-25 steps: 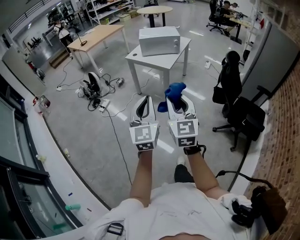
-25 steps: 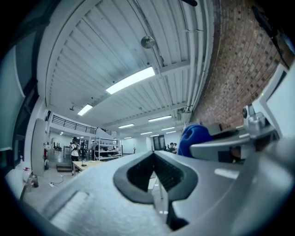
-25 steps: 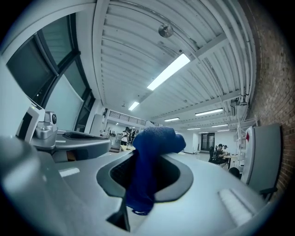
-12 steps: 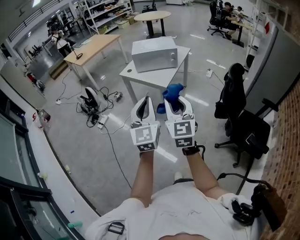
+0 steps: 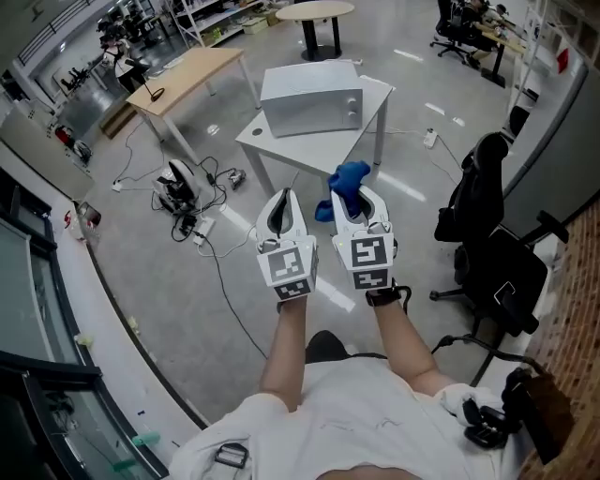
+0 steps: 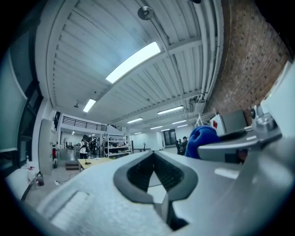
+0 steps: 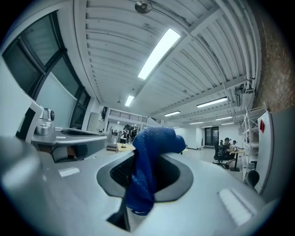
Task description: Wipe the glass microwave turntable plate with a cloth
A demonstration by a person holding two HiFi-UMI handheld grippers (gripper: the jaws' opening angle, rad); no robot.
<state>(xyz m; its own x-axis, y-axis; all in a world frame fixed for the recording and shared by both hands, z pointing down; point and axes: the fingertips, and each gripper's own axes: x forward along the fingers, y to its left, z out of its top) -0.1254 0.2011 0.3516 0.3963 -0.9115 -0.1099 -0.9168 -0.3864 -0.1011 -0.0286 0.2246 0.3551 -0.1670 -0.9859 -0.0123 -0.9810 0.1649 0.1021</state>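
My right gripper [image 5: 351, 194] is shut on a blue cloth [image 5: 347, 178], which bunches up above its tips. In the right gripper view the cloth [image 7: 148, 159] hangs down between the shut jaws of that gripper [image 7: 154, 138]. Beside it, my left gripper [image 5: 284, 199] is shut with nothing in it; its jaws meet in the left gripper view [image 6: 154, 154], where the cloth [image 6: 202, 138] shows at the right. Both are held in the air over the floor, short of a white table [image 5: 380, 92] carrying a silver microwave [image 5: 311, 98] with its door closed. No glass plate is in sight.
A black office chair [image 5: 487, 239] stands to the right. Cables and gear [image 5: 183, 192] lie on the floor to the left. A wooden table [image 5: 187, 75] and a round table [image 5: 317, 11] stand further off. A window ledge runs along the left.
The view has shifted, and the table and microwave now sit slightly nearer and more central. Both grippers keep their pose and the cloth stays held.
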